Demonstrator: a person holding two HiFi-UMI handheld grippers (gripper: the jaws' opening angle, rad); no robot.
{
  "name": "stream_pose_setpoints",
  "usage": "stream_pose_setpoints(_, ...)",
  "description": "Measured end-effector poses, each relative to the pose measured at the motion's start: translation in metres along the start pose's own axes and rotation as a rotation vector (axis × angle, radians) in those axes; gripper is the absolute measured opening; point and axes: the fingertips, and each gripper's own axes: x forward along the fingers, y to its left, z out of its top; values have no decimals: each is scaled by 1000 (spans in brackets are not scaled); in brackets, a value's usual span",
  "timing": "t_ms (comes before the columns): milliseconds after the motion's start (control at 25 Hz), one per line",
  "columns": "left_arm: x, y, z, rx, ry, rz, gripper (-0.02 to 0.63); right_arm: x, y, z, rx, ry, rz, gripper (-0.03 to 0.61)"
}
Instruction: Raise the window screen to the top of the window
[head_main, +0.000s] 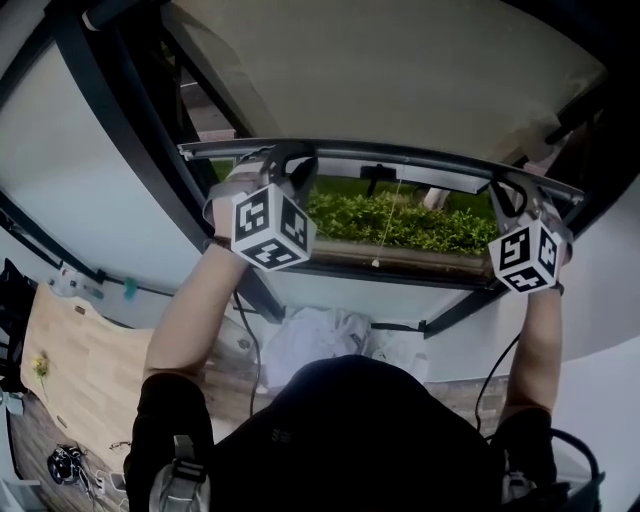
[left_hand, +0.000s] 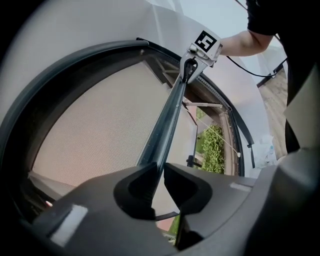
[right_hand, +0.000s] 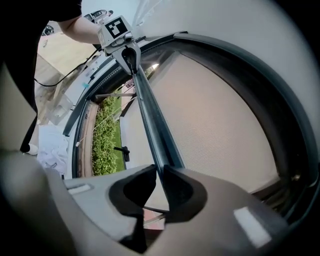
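Head view, from the left: the dark window frame (head_main: 110, 115) slants up the picture, and inside it the window screen (head_main: 380, 70) hangs as a pale beige mesh sheet. It fills the whole upper part of the opening. Its lower edge is a dark bottom bar (head_main: 400, 160) that runs level across the window.

The left claw (head_main: 288, 158) sits at the bar's left end. In the left gripper view its jaws stand narrow with the bar (left_hand: 167, 120) running straight into the slit between them, so it grips the bar. Near the bar's middle a thin pull cord (head_main: 386, 215) dangles. Behind it, in the gap under the bar, a green hedge (head_main: 400, 222) shows above the sill (head_main: 400, 258).

At the right end the right claw (head_main: 515, 188) is likewise closed down narrow on the bar, as the right gripper view (right_hand: 157, 175) shows. Both forearms reach up to about the same height.

As for progress, the bar is lifted clear of the sill and a strip of window is open below it. Mesh hangs over most of the glass above. I judge the raise begun but well short of done: the bar must go on up, kept level between the two claws, until it meets the top of the frame.
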Motion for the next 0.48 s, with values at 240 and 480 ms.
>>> stream_pose_setpoints(240,1,15,6,38,8,25,48,-1,-16,6,-1,-1,-31,47)
stream_pose_setpoints(480,-5,28,13,48,-20,70,48,-6,-29,12,-3,-17,-67,48)
